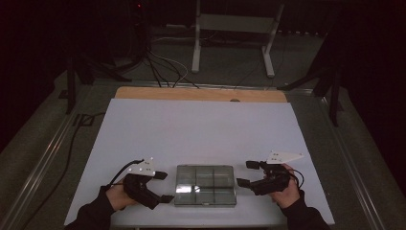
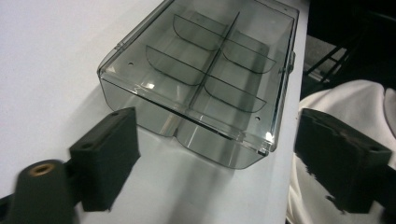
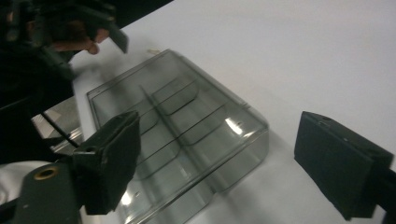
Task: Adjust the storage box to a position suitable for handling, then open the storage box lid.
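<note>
Box: a smoky transparent compartment box (image 1: 205, 185) is laid flat on the white table cover (image 1: 191, 129), near the edge closest to the person, between the two grippers.
Box state: the lid is seen closed; the inner dividers are visible through it, and no contents can be made out in the compartments.
Left gripper: the left gripper (image 1: 164, 187) is held just beside the left end of the box; its jaws are spread apart, nothing is clamped, and the box is not touched.
Right gripper: the right gripper (image 1: 247, 173) is held just beside the right end of the box, a little lifted; its jaws are also spread and no thing is between them.
Progress: the box is judged to be already set down and let go, since both tools are released beside it. If opening or moving of the box is meant, it is not yet done.
Left gripper view: the near end wall of the box (image 2: 201, 79) is shown, with a curved notch in the middle, and the table edge with a light cloth behind the box.
Right gripper view: the opposite end of the box (image 3: 177, 130) is shown, and the other hand (image 3: 74, 43) with its gripper beyond the box.
High view: the wooden strip (image 1: 201, 94) at the far side of the cover and the dark floor with cables beyond the box are shown.
</note>
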`<move>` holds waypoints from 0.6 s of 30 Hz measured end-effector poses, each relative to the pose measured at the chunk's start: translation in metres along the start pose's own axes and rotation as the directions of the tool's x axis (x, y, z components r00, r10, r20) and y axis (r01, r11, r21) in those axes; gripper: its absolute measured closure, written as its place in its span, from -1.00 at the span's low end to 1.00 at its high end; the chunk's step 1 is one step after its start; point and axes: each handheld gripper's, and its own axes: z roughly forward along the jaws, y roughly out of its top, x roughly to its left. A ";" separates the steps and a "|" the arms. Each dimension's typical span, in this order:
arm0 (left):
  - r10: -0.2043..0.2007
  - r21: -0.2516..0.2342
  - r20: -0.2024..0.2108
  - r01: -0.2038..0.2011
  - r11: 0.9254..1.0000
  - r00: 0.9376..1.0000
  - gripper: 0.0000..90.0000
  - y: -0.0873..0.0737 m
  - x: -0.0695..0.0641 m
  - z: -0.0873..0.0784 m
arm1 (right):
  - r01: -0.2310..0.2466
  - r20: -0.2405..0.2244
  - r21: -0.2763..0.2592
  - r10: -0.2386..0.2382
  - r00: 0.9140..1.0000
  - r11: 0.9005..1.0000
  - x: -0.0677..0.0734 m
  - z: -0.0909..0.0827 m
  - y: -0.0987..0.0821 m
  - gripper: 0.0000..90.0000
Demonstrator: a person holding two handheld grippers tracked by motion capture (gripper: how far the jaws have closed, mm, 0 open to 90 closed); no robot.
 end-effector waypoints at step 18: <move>0.172 0.075 0.053 -0.176 0.982 0.984 -0.97 -0.019 -0.011 0.006 | 0.152 -0.039 -0.052 -0.154 0.987 0.987 0.016 -0.016 -0.032 -0.92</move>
